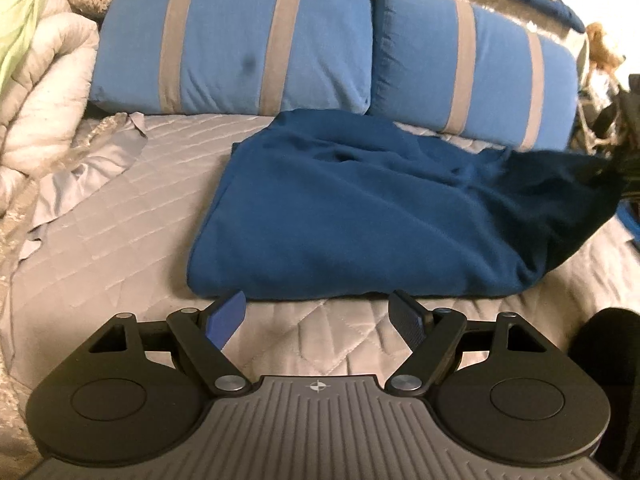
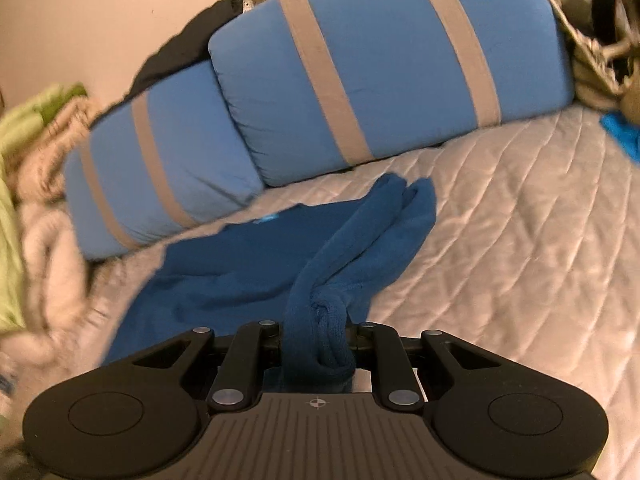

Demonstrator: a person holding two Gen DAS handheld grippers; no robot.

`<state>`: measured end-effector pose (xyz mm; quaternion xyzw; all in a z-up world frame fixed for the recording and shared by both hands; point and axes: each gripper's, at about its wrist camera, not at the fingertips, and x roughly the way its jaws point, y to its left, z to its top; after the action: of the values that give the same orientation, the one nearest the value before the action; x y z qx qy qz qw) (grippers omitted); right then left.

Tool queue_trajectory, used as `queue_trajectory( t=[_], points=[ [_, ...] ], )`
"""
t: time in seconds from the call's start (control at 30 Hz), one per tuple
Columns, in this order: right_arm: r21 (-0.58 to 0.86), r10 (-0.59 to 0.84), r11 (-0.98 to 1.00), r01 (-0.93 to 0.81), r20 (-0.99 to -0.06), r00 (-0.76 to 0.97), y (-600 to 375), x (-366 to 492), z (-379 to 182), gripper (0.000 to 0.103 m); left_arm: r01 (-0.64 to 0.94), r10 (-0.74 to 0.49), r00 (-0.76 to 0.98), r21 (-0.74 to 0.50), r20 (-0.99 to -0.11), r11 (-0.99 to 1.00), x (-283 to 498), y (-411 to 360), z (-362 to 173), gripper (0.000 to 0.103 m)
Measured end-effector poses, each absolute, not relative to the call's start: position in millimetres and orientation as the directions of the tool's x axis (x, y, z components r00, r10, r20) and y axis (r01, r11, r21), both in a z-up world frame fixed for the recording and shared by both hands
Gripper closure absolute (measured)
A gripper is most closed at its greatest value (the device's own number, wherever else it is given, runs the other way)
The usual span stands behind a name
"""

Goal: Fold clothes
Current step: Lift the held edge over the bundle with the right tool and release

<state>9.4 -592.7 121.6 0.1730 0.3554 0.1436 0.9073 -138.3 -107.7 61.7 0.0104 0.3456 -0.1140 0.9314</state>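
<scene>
You see warm, fairly dim indoor light in both views, with soft sheen on the quilted bed cover [image 2: 520, 220]. Fisheye bending curves the pillows [image 1: 236, 44] and darkens the corners. Your right wrist view smears with motion blur at its left edge; the left stays sharper.

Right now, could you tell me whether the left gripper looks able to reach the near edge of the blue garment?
Probably yes. The left gripper has its jaws open and empty, and the blue garment's near edge lies just ahead of them on the quilted bedspread, with nothing between.
</scene>
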Motion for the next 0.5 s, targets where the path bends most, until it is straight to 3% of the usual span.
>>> queue_trajectory(
  t=[0.2, 0.37, 0.43, 0.5],
  points=[
    [0.298, 0.402, 0.914, -0.277, -0.564, 0.722, -528.2, 14.6, 161.8, 0.085, 0.217, -0.234, 0.732, -0.107, -0.640, 0.970, -148.6, -90.8, 72.6, 0.024],
    [0.183, 0.553, 0.819, -0.544, -0.507, 0.661, -400.3, 10.8, 197.2, 0.085, 0.181, -0.222, 0.733, -0.131, -0.643, 0.975, -160.4, -72.8, 75.8, 0.024],
    [0.131, 0.606, 0.756, -0.641, -0.511, 0.610, -342.0, 5.4, 189.5, 0.085, 0.170, -0.211, 0.727, -0.126, -0.653, 0.977, -164.9, -65.7, 72.1, 0.024],
    [0.080, 0.624, 0.686, -0.723, -0.575, 0.528, -285.1, 2.9, 160.7, 0.084, 0.159, -0.197, 0.716, -0.118, -0.669, 0.980, -168.4, -58.6, 68.0, 0.024]
  ],
)
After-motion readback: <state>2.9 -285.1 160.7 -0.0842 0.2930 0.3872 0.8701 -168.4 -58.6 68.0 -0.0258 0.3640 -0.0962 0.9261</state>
